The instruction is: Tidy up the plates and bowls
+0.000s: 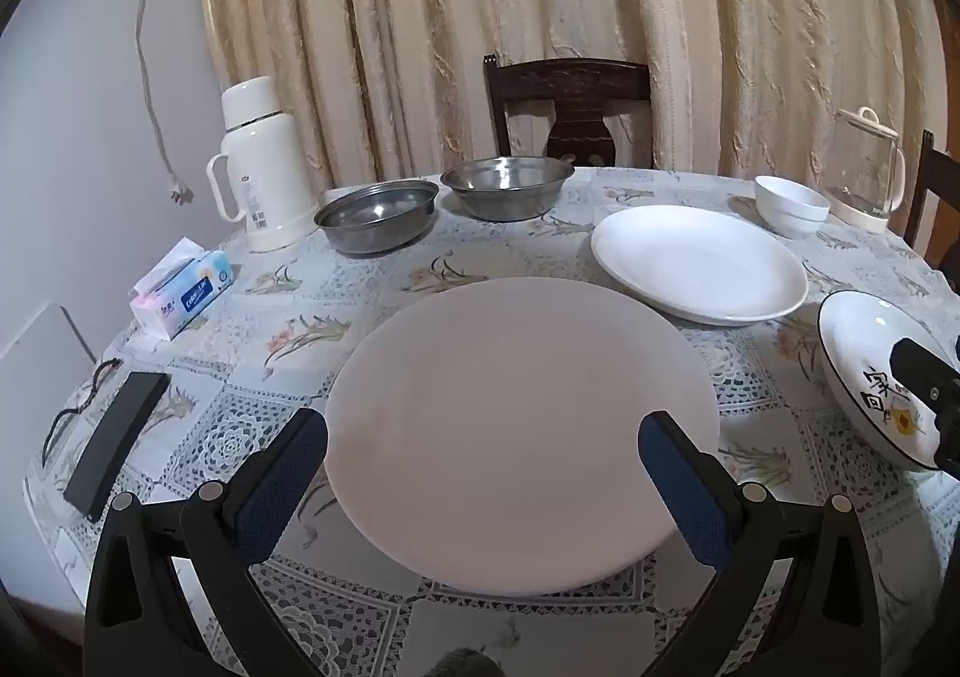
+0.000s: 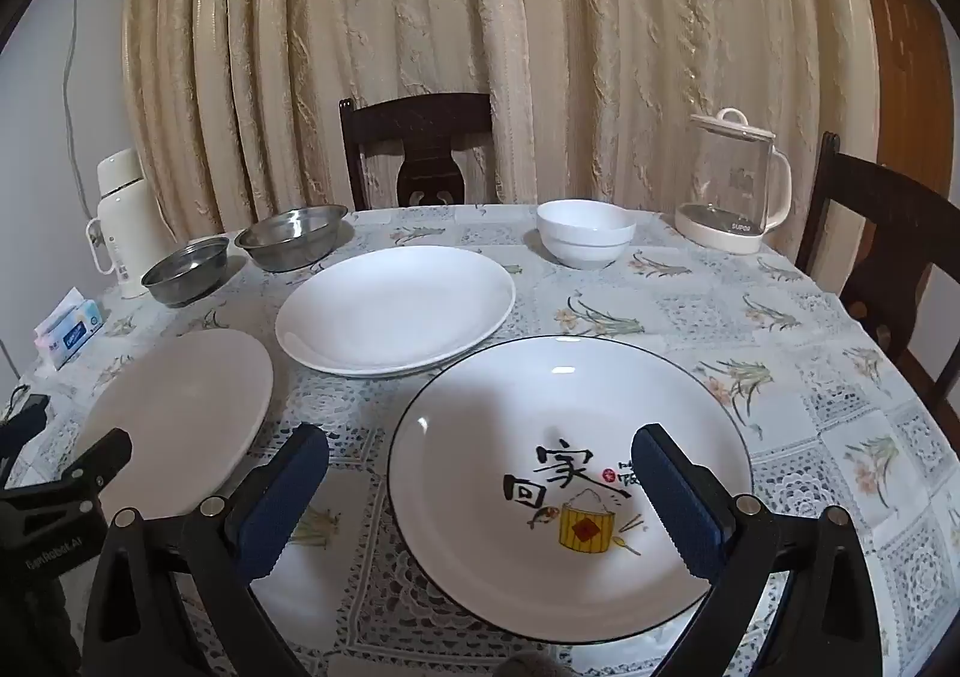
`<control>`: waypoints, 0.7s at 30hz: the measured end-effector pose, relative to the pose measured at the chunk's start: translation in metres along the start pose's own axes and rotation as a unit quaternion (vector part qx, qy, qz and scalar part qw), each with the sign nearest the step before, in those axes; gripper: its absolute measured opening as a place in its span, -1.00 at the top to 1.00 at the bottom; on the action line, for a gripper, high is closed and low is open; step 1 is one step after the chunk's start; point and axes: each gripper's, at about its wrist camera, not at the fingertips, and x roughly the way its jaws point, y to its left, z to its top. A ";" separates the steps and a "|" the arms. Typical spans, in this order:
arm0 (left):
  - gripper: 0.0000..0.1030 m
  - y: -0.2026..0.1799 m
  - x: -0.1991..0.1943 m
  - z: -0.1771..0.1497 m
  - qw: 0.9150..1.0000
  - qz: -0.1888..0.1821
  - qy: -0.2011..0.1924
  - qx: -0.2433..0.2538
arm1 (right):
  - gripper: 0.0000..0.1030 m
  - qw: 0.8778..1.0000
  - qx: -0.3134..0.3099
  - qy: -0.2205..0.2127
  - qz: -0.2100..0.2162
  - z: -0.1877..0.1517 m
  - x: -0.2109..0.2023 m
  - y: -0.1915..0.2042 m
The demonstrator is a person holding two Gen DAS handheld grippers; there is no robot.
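Left wrist view: left gripper [image 1: 483,452] jaws spread wide over plain plate [image 1: 522,431], ready for pickup; right gripper [image 2: 480,464] jaws likewise apart above painted plate [image 2: 570,488], nothing gripped.

The black-rimmed plate [image 2: 570,488] at the tabletop's near right edge carries brushed Chinese characters, 家 above 回, beside a small red seal too small to read. The glass kettle [image 2: 732,179] at the far right edge shows "SUPOR" on its base. The left gripper [image 2: 60,503] body bears faint lettering, not clearly legible. The tissue pack [image 1: 183,287] at the left edge has blue print, too blurred to read.
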 end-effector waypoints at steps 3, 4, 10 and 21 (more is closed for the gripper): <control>-1.00 0.000 0.000 -0.001 1.000 0.004 -0.006 0.003 | -0.99 1.000 0.000 -0.001 -0.002 0.002 -0.003 0.000; -1.00 0.001 0.001 -0.001 1.000 0.004 -0.006 0.002 | -1.00 1.000 0.001 0.003 0.000 0.002 -0.003 -0.002; -1.00 -0.002 0.003 -0.002 1.000 0.006 0.000 0.000 | -1.00 1.000 0.006 0.004 -0.002 0.000 0.005 0.005; -1.00 0.002 0.005 -0.003 1.000 0.001 0.006 -0.006 | -0.99 1.000 0.013 0.007 -0.001 -0.001 0.006 0.002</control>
